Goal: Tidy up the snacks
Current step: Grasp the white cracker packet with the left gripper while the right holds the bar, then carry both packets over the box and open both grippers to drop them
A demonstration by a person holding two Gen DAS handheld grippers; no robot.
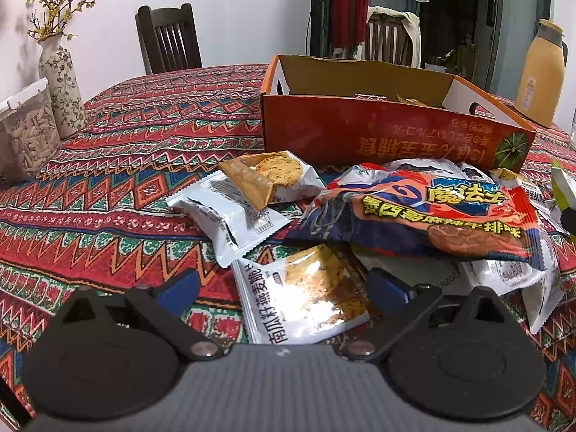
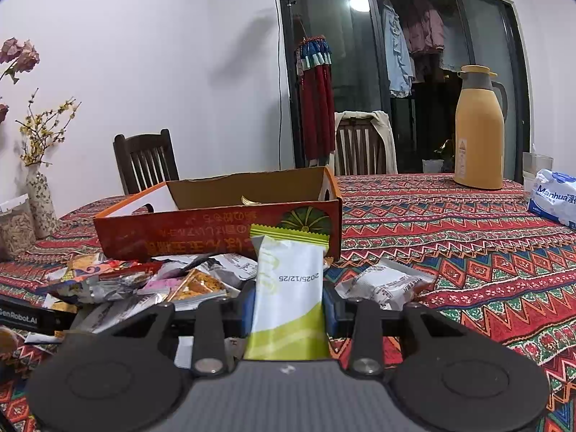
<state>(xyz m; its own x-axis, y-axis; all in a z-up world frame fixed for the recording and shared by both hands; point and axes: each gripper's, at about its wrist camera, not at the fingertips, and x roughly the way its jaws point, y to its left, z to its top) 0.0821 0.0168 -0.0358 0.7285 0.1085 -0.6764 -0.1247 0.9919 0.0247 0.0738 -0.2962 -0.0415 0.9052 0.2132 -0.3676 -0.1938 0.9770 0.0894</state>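
On the patterned tablecloth [image 1: 144,165], at far left, stood a clear tub of seeds [image 1: 25,133] and a flowered vase [image 1: 61,90]; further right lay small white biscuit packets [image 1: 230,216], then a red-and-blue snack bag [image 1: 432,216] with yellow Chinese lettering; behind them sat the open orange carton [image 1: 378,133], its print upside down. The left gripper [image 1: 280,284] stood wide, its blue pads either side of an oat-crisp packet [image 1: 306,298] without pressing it. Only the right view showed a black bar reading "GenRobot.AI" [image 2: 18,320], the right gripper [image 2: 288,309] clamped on a white-and-green packet [image 2: 288,288] stamped 2025/12/25, just before the carton [image 2: 216,234]; a yellow flask [image 2: 478,136]; and a "Manhua" tissue pack [image 2: 554,198].
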